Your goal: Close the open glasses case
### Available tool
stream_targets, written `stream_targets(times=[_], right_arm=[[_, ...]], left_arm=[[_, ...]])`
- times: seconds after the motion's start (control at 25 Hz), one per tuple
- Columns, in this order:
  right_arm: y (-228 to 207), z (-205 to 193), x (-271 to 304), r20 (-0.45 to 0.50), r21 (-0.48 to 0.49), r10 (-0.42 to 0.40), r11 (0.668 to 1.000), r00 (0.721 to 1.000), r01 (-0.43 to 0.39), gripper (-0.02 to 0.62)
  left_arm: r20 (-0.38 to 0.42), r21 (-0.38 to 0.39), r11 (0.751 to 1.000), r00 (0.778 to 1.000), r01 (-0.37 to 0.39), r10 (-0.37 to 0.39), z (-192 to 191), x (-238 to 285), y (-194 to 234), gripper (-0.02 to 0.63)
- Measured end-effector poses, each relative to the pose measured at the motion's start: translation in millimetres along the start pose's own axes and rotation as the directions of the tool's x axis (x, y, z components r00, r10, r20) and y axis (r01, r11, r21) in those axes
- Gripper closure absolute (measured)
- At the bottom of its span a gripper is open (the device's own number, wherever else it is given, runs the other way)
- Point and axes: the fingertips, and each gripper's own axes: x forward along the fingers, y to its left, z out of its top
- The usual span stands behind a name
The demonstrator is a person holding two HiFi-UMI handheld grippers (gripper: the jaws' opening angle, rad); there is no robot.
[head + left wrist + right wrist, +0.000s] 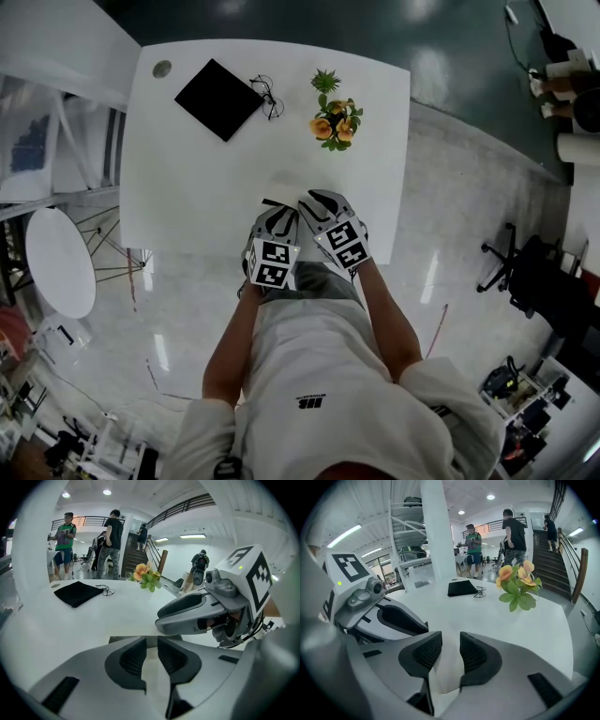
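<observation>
No words or numbers readable in any view. Small dark logo (310,402) printed on white shirt (328,366), lower centre of head view: too small to be read. Black-and-white square markers carried on left cube (273,263) and right cube (344,246), centre of head view: block patterns only, no letters. Right cube (248,573) repeated at upper right of left gripper view, left cube (344,566) at upper left of right gripper view, likewise unlettered.
</observation>
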Motion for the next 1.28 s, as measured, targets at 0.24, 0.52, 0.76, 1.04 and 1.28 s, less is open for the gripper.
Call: stream_targets(times=[0.24, 0.52, 0.76, 1.04, 1.28], right_arm=[[4, -1, 1, 0.006, 0.000, 0.018, 1.000, 1.000, -0.018, 0.474], [8, -4, 2, -0.001, -0.023, 0.032, 0.999, 0.999, -0.032, 0.474], [12, -8, 3, -0.013, -0.037, 0.038, 0.999, 0.999, -0.039, 0.474], [15, -10, 4, -0.016, -0.058, 0.032, 0.998, 0.999, -0.033, 0.472], [18, -14, 5, -0.018, -0.091, 0.021, 0.996, 1.000, -0.023, 0.472]], left_arm=[[0.001, -0.011, 1.000, 1.000, -0.015, 0.015, -5, 1, 0, 0.518], [0.002, -0.018, 0.999, 1.000, -0.030, 0.030, -9, 0, -1, 0.518], [-0.005, -0.024, 0.999, 0.999, -0.034, 0.034, -15, 0, -1, 0.518], [-0.013, -0.027, 0.999, 0.999, -0.036, 0.035, -19, 0, -1, 0.518], [-0.020, -0.029, 0.999, 0.999, -0.036, 0.036, -23, 0, -2, 0.518]])
